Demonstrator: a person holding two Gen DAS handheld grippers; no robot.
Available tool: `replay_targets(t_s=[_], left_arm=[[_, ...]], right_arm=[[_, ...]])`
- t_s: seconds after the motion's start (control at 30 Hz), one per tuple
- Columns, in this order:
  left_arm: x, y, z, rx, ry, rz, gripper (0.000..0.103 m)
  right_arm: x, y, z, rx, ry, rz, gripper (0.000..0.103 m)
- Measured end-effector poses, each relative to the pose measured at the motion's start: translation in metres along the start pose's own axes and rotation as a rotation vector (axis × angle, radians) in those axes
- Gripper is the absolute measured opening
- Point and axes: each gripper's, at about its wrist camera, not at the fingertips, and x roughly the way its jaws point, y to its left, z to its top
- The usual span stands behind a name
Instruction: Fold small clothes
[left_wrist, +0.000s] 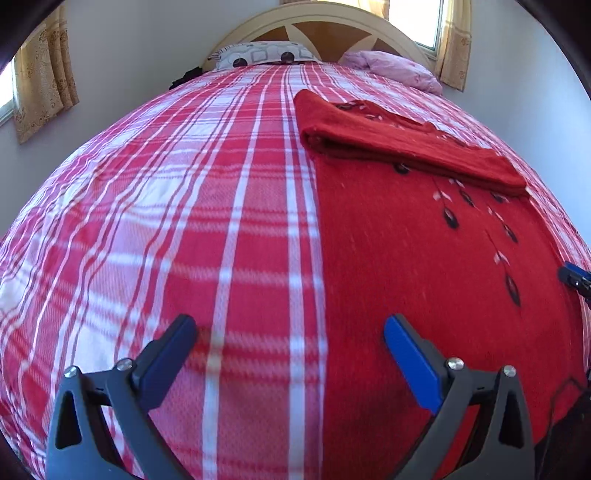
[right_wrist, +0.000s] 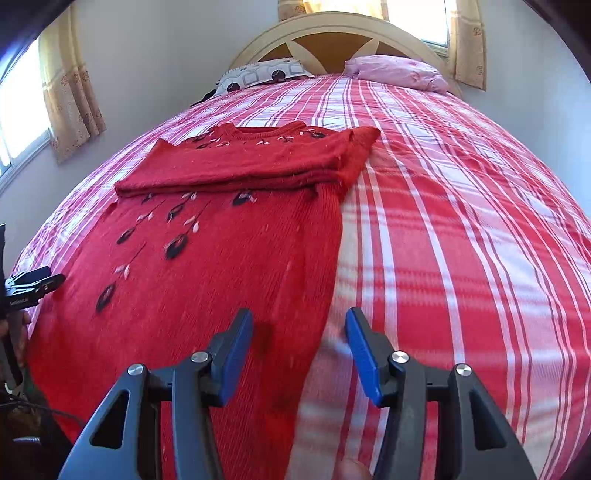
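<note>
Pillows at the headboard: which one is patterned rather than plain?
The left pillow, grey-white with dark circles and squares. The right pillow is plain pink and crumpled.

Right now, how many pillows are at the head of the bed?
2: a grey patterned pillow on the left by the headboard, and a pink pillow on the right. Others may be hidden.

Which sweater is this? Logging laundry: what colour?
Red sweater with black and pale leaf embroidery; clearest in the right wrist view.
</note>
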Motion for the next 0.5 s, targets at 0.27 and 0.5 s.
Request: replay_targets(t_s=[0.27, 0.5], left_arm=[[-0.027, -0.002, -0.034, 0.027, 0.013, -0.05, 0.103], [-0.041, -0.013, -0.054, 0.085, 0.019, -0.092, 0.103]], right_arm=[[-0.034, 0.018, -0.043, -0.016, 0.023, -0.025, 0.054], [-0.062, 0.023, -0.084, -0.005, 0.032, -0.008, 0.053]])
